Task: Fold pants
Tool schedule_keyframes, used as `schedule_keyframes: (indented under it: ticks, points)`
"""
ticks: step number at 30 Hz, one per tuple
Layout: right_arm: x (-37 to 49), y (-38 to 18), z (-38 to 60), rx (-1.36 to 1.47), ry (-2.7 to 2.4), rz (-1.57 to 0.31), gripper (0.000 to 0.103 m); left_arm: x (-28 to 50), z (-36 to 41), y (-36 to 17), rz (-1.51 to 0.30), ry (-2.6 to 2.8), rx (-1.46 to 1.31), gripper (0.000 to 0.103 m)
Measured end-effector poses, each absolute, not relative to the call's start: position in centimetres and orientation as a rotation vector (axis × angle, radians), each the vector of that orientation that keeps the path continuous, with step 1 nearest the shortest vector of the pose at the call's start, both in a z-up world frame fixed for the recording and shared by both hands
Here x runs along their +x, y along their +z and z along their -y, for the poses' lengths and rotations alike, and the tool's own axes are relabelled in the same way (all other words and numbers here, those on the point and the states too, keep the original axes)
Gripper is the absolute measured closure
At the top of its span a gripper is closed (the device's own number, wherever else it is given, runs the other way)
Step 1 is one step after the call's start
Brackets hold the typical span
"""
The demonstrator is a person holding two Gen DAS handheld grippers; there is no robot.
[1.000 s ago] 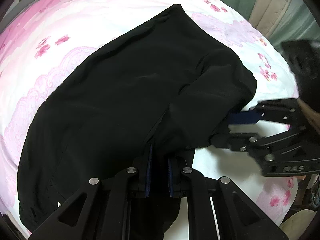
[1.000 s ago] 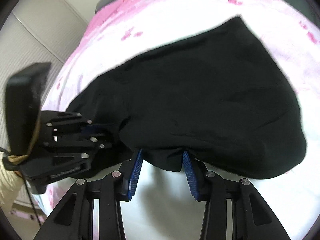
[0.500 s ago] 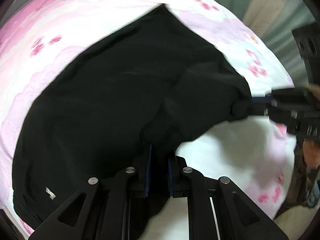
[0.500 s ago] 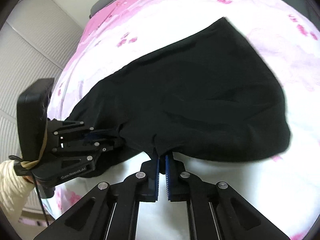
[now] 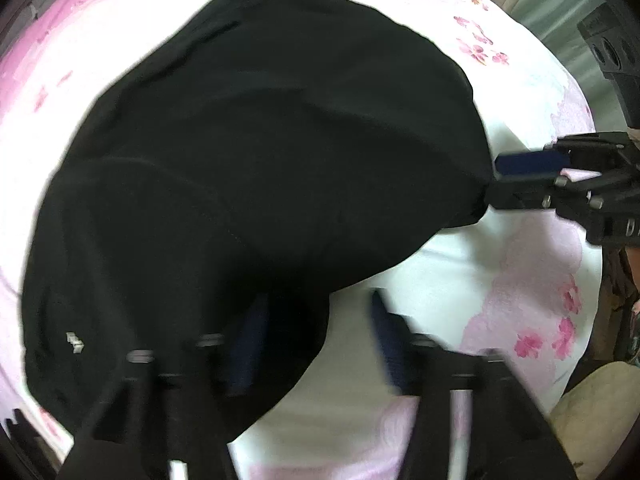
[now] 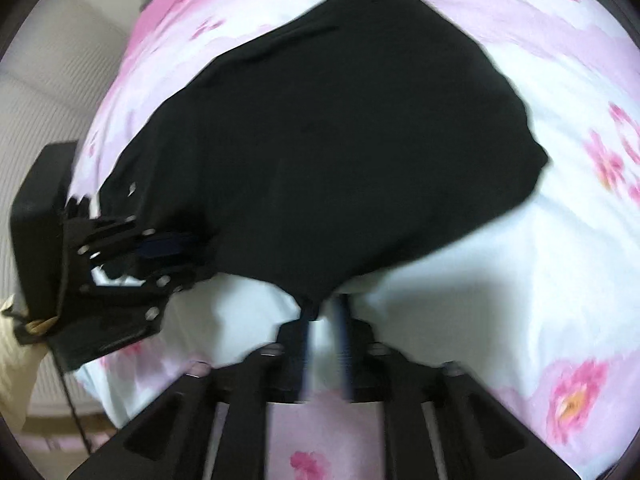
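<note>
The black pants [image 5: 260,168] lie folded in a rough heap on the pink flowered bed sheet [image 5: 460,304]. My left gripper [image 5: 318,332] is blurred at the bottom of its view, jaws opening wide. The pants' near edge lies loose around its left finger, no pad pressing on it. In the right wrist view it shows at the left [image 6: 194,262], by the pants' [image 6: 340,152] side. My right gripper [image 6: 325,332] is opening too, white sheet showing in its gap and the hem tip just at its fingertips. From the left wrist view it is at the pants' right edge [image 5: 500,180].
The bed sheet [image 6: 500,280] spreads to all sides of the pants. A white panelled wall [image 6: 48,92] stands left of the bed. At the bed's right edge are a beige cushion [image 5: 596,404] and a green curtain [image 5: 560,16].
Both grippers were shut on the pants' near edge half a second ago; now both have opened and let the cloth go. The carried fold lies over the rest of the pants.
</note>
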State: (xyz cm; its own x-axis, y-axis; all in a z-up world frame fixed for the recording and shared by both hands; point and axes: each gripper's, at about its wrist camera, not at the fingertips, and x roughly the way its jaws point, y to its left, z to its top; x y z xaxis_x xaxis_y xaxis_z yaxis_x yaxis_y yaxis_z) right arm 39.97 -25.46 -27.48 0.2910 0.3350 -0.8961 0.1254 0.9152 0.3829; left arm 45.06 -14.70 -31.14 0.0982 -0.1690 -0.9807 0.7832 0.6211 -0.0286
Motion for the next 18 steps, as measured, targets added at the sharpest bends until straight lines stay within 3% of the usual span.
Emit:
schedule_keyframes:
  ticks: [2,6,8,11,13,18]
  points:
    - [39.4,-26.4,26.6,0.470,0.080,-1.229,0.054,45.5,14.6,-28.9,-1.224,-0.782,0.601,0.038]
    - [36.8,-25.1,28.3,0.560,-0.062,-1.173,0.054,49.1,15.6,-25.5,-1.093,-0.777,0.629,0.037]
    - [36.1,-24.4,30.0,0.609,-0.170,-1.131,0.049,52.5,17.3,-24.7,-1.059,-0.787,0.636,0.037]
    - [36.3,-24.5,31.2,0.662,-0.275,-1.095,0.046,57.6,19.7,-24.8,-1.073,-0.810,0.580,0.039]
    - [36.5,-25.3,32.9,0.678,-0.325,-1.085,0.046,60.6,22.0,-24.8,-1.089,-0.849,0.528,0.046]
    - [38.1,-27.0,37.2,0.758,-0.390,-1.074,0.046,63.7,27.9,-26.5,-1.126,-0.966,0.481,0.046]
